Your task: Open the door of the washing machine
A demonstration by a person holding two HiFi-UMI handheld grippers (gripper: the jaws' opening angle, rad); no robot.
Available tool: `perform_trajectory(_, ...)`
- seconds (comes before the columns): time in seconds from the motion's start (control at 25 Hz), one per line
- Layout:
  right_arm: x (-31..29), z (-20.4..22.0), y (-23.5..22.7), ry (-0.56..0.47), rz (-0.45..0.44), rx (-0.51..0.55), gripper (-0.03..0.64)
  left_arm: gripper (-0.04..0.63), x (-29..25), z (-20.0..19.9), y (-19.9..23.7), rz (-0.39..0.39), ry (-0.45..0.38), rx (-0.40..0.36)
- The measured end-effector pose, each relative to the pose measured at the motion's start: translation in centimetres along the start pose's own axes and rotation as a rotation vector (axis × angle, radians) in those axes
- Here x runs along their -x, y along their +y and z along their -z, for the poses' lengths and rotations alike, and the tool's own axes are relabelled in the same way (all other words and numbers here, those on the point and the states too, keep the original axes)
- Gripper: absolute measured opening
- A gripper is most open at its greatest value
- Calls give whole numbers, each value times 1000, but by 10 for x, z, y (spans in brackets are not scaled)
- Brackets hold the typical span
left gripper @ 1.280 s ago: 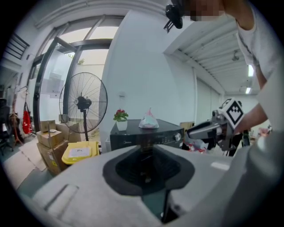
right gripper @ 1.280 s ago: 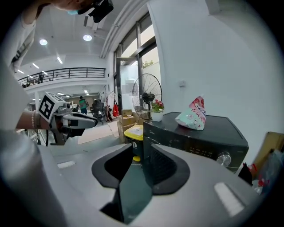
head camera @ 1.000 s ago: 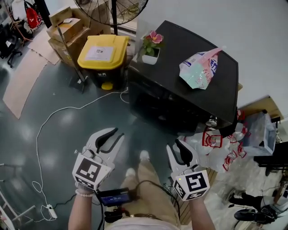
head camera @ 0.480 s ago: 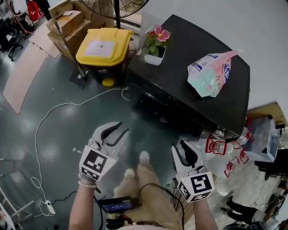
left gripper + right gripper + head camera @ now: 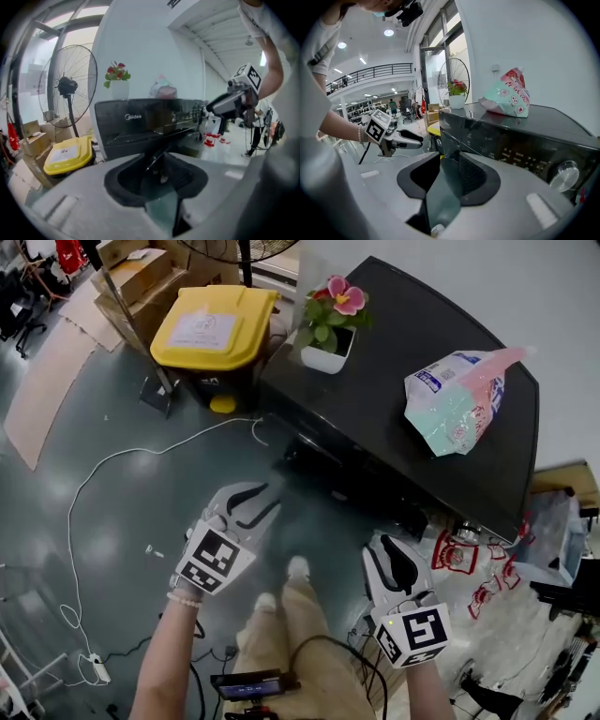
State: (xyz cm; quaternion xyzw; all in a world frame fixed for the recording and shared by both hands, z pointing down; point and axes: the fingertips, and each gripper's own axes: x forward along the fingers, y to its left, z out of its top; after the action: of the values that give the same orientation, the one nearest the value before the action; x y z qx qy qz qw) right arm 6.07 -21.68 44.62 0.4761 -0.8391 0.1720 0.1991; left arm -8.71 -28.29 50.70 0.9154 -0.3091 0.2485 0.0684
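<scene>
Yellow-lidded bin stands shut on the floor beside the black washing machine, whose top carries a white pot holding a pink-flowered plant, and a bag. I note its dark front facing both grippers. Left gripper fingers have just been opening and stand wide, empty; right gripper fingers sit partly apart, empty.

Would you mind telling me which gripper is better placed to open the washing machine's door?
Left, probably. The left gripper points at the front of the washing machine; its jaws have just been opening, with nothing between them. The right gripper faces the control panel instead.
</scene>
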Motion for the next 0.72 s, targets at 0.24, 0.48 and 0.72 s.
perform_trajectory(0.24,-11,11,-11,14,-5,2,110,129,-40,32,12,21,57,24)
perform_trajectory(0.48,-18,24,-18,32,-5,-5,110,149,-71,60,26,31,111,43)
perform_trajectory(0.72,-29,35,-23,46,-19,3,110,164,-102,84,28,51,169,-16)
